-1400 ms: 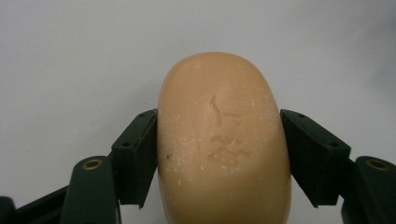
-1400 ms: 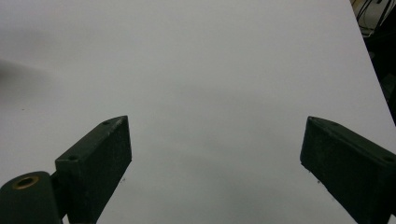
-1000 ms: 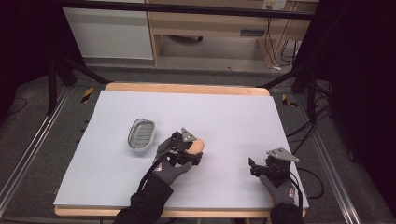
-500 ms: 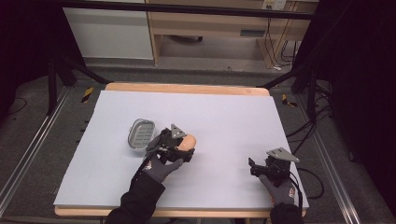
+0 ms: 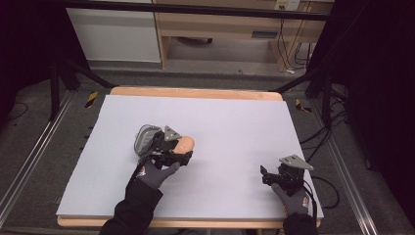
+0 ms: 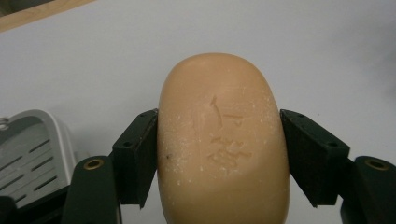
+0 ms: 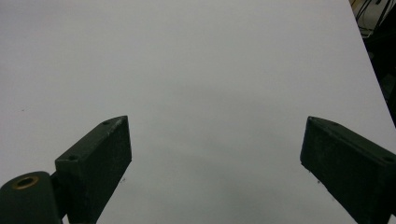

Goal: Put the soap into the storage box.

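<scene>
my left gripper (image 6: 219, 154) view shows stamped marks on the one soap bar (image 6: 223, 140) its jaws clamp, just right of the one grey soap dish (image 5: 145, 138). my right gripper (image 7: 215, 163) gapes wide, holding nothing, well right of the dish.

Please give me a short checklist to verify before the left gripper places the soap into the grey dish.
1. Soap is held between both jaws of the left gripper, each jaw against one side: ok.
2. Dish is open and holds nothing, judging by the bare slotted part in the left gripper view: ok.
3. Dish lies close beside the left gripper: ok.
4. Right gripper rests apart, at the near right of the table: ok.
5. Soap is lifted off the table: cannot tell.
</scene>
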The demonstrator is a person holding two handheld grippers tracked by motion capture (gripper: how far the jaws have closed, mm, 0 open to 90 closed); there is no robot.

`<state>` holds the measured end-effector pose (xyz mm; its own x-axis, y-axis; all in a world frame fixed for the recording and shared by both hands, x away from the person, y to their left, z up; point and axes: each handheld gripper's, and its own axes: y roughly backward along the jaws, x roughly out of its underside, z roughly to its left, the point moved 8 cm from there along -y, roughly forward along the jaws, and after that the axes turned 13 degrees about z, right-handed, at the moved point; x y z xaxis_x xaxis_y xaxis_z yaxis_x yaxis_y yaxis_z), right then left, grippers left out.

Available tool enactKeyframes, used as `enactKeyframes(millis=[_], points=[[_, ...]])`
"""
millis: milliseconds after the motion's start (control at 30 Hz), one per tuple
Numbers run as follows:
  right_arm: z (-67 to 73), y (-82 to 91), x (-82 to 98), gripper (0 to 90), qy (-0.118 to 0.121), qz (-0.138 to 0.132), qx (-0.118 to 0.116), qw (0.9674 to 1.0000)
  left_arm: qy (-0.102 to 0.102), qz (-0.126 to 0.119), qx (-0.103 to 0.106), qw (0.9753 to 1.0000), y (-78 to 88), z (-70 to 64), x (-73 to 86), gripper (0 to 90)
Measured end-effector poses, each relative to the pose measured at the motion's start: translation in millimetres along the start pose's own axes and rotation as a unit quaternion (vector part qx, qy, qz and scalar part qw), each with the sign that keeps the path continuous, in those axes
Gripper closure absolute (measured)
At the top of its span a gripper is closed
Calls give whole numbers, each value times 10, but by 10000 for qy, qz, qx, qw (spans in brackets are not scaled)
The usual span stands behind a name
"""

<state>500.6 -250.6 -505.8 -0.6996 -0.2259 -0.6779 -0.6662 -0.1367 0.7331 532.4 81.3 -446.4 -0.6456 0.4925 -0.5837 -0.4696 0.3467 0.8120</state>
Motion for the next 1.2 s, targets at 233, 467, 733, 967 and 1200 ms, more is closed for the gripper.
enactKeyframes(millis=[233,467,733,967,1200], points=[[7,5,0,88,-10,5,-10,10000,165,-64,-105,9998,98,203,35,315],[10,-3,2,88,-5,16,-1,10000,339,-109,-205,9992,180,428,56,316],[22,3,-4,88,12,3,-27,10000,546,-144,-249,9981,191,633,50,316],[19,-2,-4,88,34,7,-12,10000,754,-153,-356,9964,190,830,64,317],[23,-5,-3,88,33,11,-6,10000,895,-127,-403,9951,133,964,105,317]])
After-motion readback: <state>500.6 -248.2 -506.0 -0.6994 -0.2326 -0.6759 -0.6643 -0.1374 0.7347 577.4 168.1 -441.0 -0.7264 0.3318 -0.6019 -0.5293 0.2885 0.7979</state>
